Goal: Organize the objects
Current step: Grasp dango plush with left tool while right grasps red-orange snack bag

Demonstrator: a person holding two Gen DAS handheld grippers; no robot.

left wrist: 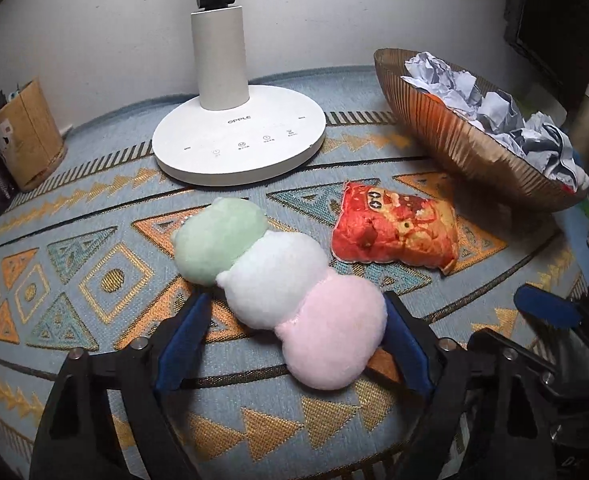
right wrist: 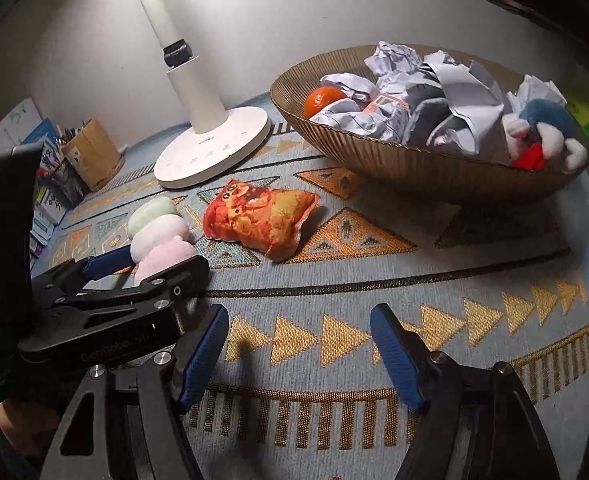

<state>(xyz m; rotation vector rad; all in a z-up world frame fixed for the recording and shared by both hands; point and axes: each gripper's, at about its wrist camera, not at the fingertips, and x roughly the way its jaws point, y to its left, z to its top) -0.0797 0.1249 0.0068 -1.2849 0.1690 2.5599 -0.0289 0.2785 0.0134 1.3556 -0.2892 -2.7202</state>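
Observation:
A plush skewer of three balls, green, white and pink [left wrist: 278, 276], lies on the patterned cloth. My left gripper [left wrist: 296, 298] straddles its pink end. The right pad touches the pink ball and the left pad stands just beside the white ball, with no squeeze showing. The right wrist view shows the same plush [right wrist: 156, 232] with the left gripper [right wrist: 162, 260] around it. A red and orange snack-bag plush [left wrist: 394, 232] [right wrist: 260, 220] lies to its right. My right gripper [right wrist: 299, 312] hovers open over bare cloth, holding nothing.
A ribbed brown bowl [right wrist: 414, 168] [left wrist: 454, 148] at the back right holds crumpled paper, a tangerine [right wrist: 320, 100] and a blue plush toy [right wrist: 546, 124]. A white lamp base [left wrist: 238, 140] stands behind the plushes. A cardboard pen holder [left wrist: 26, 136] stands far left.

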